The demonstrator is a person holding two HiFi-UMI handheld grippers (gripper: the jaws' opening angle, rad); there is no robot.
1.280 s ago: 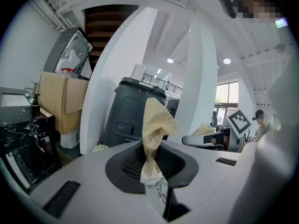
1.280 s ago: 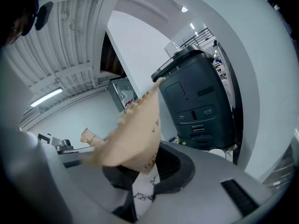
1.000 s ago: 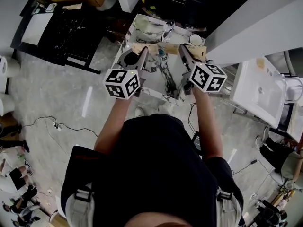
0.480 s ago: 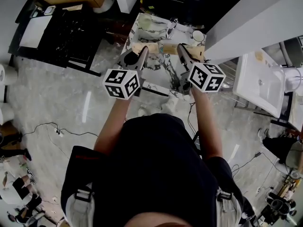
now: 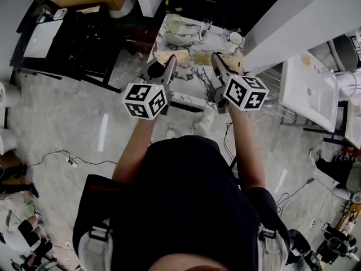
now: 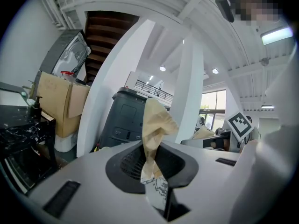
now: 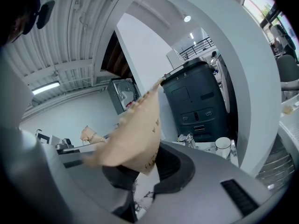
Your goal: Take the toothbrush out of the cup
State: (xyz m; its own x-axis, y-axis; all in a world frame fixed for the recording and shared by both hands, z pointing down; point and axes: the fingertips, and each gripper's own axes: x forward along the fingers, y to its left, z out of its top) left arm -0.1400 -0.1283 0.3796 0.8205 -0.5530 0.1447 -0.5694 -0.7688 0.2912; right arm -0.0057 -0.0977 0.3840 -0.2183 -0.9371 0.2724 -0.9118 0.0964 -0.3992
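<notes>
**Both arms out front, grippers angled inward**

Seen from the head view, the left forearm (image 5: pixel 134 143) reaches toward 1 o'clock and the right forearm (image 5: pixel 246 145) toward 12 o'clock. They stand well apart. The left gripper (image 5: pixel 171 58) points toward 1 o'clock, with its marker cube (image 5: pixel 145 99) at the rear. The right gripper (image 5: pixel 219 61) points toward 11 o'clock ahead of its own cube (image 5: pixel 247 91), so the two tips converge. In each gripper view the tan-wrapped jaws appear as one mass with no gap between them.
</notes>
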